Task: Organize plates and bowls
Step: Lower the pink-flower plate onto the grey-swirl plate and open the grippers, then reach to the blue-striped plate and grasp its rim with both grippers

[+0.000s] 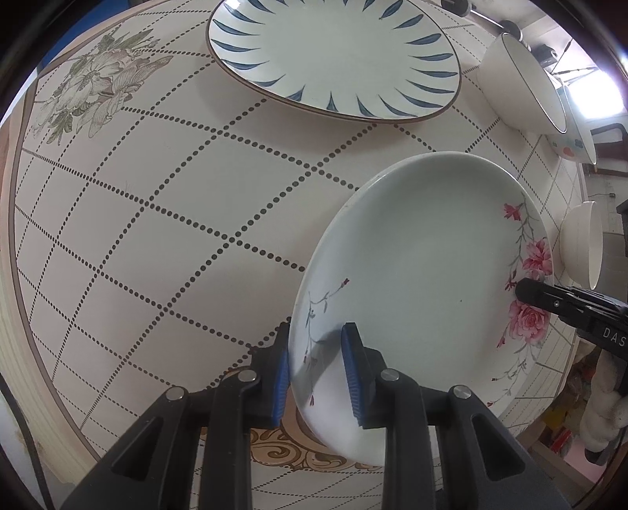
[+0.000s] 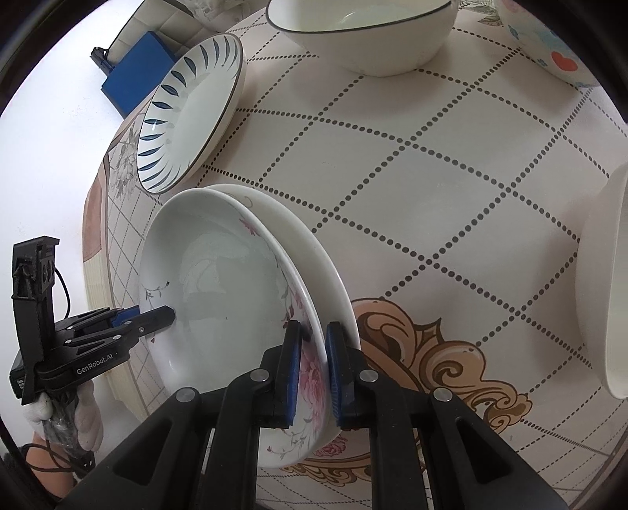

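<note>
The rose-patterned plate was held tilted above the tablecloth, gripped from opposite sides. Its near rim was pinched between the closed blue pads of the left gripper, and its rose-decorated rim was clamped by the right gripper. The blue-leaf plate and a white bowl lay apart on the cloth

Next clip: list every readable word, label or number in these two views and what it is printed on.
"GenRobot.AI": white print on the side of the left gripper, seen in the right wrist view.
"DAS": cut off by the frame edge, on the right gripper, seen in the left wrist view.
Small white label at the back end of the left gripper's body: too small to read.
The floral plate carries no text.
</note>
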`<state>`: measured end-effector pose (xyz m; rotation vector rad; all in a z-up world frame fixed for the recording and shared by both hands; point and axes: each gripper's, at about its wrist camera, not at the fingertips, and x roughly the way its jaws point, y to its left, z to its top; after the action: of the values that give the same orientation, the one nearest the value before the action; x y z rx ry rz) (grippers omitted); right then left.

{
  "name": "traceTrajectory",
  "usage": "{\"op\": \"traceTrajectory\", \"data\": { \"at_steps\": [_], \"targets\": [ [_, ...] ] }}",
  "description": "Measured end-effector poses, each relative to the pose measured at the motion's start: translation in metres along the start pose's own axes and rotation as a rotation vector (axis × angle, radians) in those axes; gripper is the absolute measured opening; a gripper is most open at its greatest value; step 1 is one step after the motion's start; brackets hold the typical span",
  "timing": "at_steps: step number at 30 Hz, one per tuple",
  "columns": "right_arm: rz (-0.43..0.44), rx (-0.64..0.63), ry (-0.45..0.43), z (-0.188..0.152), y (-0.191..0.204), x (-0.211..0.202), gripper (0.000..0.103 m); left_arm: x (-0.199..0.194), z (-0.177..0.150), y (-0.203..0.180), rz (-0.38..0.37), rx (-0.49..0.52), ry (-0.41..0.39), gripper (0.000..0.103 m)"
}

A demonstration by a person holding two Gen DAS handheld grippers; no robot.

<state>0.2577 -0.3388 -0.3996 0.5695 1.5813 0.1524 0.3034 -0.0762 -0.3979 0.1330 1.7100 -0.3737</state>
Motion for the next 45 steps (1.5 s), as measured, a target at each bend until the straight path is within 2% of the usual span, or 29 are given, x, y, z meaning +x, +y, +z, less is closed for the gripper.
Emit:
{"op": "traceTrajectory", "data": {
  "at_steps": [4, 7, 9, 11, 15, 20, 24, 29, 30, 32, 33, 34, 36, 39, 42, 45],
  "targets": [
    [-0.007, 0.037, 0.042, 0.005, 0.003, 0.004, 0.017, 0.005, 0.002, 0.004, -0.027, -0.054, 0.061, 0.023],
    [0.025, 0.07, 0.079, 0.011, 0.003, 0.007, 0.03, 0.006, 0.001, 0.009, -0.056, -0.096, 0.097, 0.023],
    [0.089, 0.105, 0.102, 0.015, 0.004, 0.007, 0.057, 0.006, 0.001, 0.013, -0.067, -0.118, 0.112, 0.023],
    [0.133, 0.137, 0.113, 0.017, 0.006, 0.007, 0.07, 0.006, -0.001, 0.018, -0.065, -0.13, 0.116, 0.023],
    [0.105, 0.138, 0.128, 0.02, 0.014, 0.006, 0.071, 0.003, -0.005, 0.017, -0.037, -0.128, 0.106, 0.026],
    [0.051, 0.113, 0.147, 0.02, 0.022, 0.005, 0.072, -0.012, 0.0, -0.002, 0.013, -0.115, 0.074, 0.026],
    [-0.024, 0.088, 0.159, 0.017, 0.028, 0.005, 0.073, -0.022, -0.004, -0.012, 0.03, -0.099, 0.041, 0.026],
    [-0.027, 0.054, 0.151, 0.014, 0.043, 0.0, 0.074, -0.041, -0.003, -0.021, 0.049, -0.089, -0.025, 0.026],
    [-0.027, 0.049, 0.146, 0.015, 0.047, -0.002, 0.074, -0.046, -0.001, -0.022, 0.049, -0.086, -0.042, 0.029],
    [-0.039, 0.034, 0.117, 0.017, 0.052, -0.011, 0.075, -0.054, 0.007, -0.022, 0.044, -0.078, -0.087, 0.041],
    [-0.047, 0.021, 0.097, 0.021, 0.056, -0.016, 0.076, -0.059, 0.012, -0.022, 0.05, -0.078, -0.113, 0.056],
    [-0.055, 0.011, 0.073, 0.024, 0.061, -0.02, 0.078, -0.064, 0.018, -0.022, 0.054, -0.075, -0.137, 0.063],
    [-0.064, -0.019, 0.0, 0.034, 0.072, -0.03, 0.091, -0.072, 0.031, -0.019, 0.066, -0.08, -0.163, 0.063],
    [-0.1, -0.088, -0.106, 0.052, 0.094, -0.041, 0.094, -0.079, 0.06, -0.003, 0.065, -0.106, -0.166, 0.063],
    [-0.102, -0.094, -0.11, 0.077, 0.105, -0.041, 0.094, -0.081, 0.083, 0.012, 0.076, -0.136, -0.176, 0.063],
    [-0.068, -0.035, -0.095, 0.102, 0.105, -0.036, 0.094, -0.083, 0.109, 0.032, 0.069, -0.167, -0.177, 0.063]
  ]
}}
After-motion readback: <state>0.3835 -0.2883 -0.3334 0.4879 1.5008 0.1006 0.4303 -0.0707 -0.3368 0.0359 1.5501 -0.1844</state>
